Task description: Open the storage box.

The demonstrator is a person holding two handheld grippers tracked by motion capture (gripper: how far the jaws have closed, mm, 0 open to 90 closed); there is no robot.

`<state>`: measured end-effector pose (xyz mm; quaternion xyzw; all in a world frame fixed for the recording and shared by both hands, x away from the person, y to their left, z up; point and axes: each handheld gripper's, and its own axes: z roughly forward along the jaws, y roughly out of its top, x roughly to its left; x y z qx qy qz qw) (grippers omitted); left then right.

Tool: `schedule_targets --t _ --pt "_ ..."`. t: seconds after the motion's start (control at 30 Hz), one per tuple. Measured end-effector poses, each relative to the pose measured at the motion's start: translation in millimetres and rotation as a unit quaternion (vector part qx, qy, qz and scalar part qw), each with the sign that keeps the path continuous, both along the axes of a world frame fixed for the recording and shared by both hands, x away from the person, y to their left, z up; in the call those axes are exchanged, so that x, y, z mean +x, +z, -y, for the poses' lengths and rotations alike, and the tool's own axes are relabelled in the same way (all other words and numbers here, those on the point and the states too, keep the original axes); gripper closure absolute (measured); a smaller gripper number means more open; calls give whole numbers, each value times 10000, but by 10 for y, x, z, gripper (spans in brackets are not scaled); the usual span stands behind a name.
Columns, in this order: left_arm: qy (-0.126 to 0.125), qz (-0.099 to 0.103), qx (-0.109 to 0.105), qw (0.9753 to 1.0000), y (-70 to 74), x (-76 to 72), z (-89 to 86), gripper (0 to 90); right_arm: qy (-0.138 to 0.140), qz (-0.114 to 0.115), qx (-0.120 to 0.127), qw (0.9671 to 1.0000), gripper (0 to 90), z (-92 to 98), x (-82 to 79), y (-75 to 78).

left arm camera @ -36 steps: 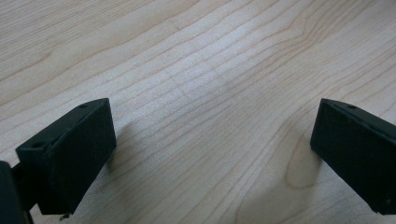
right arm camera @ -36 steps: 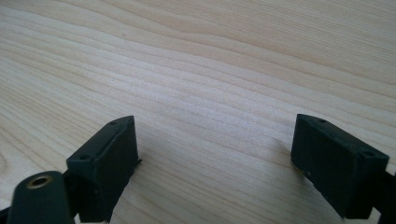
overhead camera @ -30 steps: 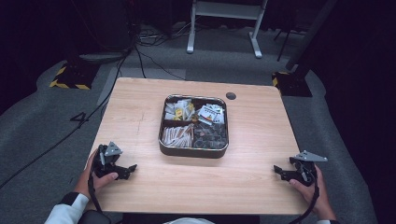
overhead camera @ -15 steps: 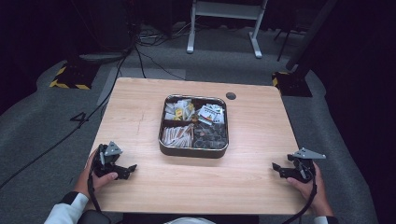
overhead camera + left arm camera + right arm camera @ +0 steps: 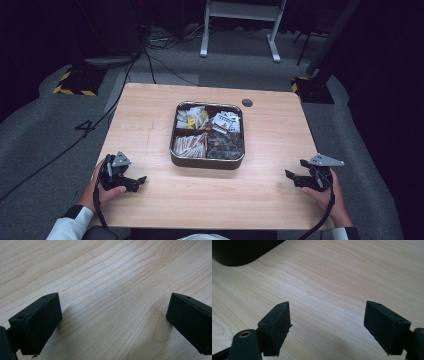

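Tray (image 5: 207,161): we see it mid-surface (image 5: 150,115).
Left hand-held gripper (image 5: 137,182): near-left of tray, jaws apart.
Right hand-held gripper (image 5: 291,177): near-right of tray, jaws apart.

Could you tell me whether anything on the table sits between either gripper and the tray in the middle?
Nothing visible does. Bare wood lies between the left gripper and the tray, and between the right gripper and it. Both grippers are open and empty. The small dark disc lies beyond the tray, off both paths.

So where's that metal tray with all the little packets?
In the high view, the tray sits mid-table, slightly toward the far edge, a small dark disc just beyond its far right corner. Both grippers rest nearer the person, well apart from it.
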<state>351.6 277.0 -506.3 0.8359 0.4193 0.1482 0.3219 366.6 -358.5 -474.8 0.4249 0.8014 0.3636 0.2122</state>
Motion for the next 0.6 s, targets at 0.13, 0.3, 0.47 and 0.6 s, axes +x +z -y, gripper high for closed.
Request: schedule_targets --t 0.13,0.3,0.47,0.6 --pt "-5 20 30 10000 2 -6 -6 5 111 115 -112 9998 234 -112 44 71" --pt "-10 15 3 10000 -1 -10 -9 5 256 213 -97 9994 242 -233 125 172" --pt "-22 4 13 10000 1 -14 -15 5 496 286 -104 9983 260 -407 224 266" --pt "-20 4 12 10000 1 -14 -14 5 653 337 -96 9973 268 -521 299 334"
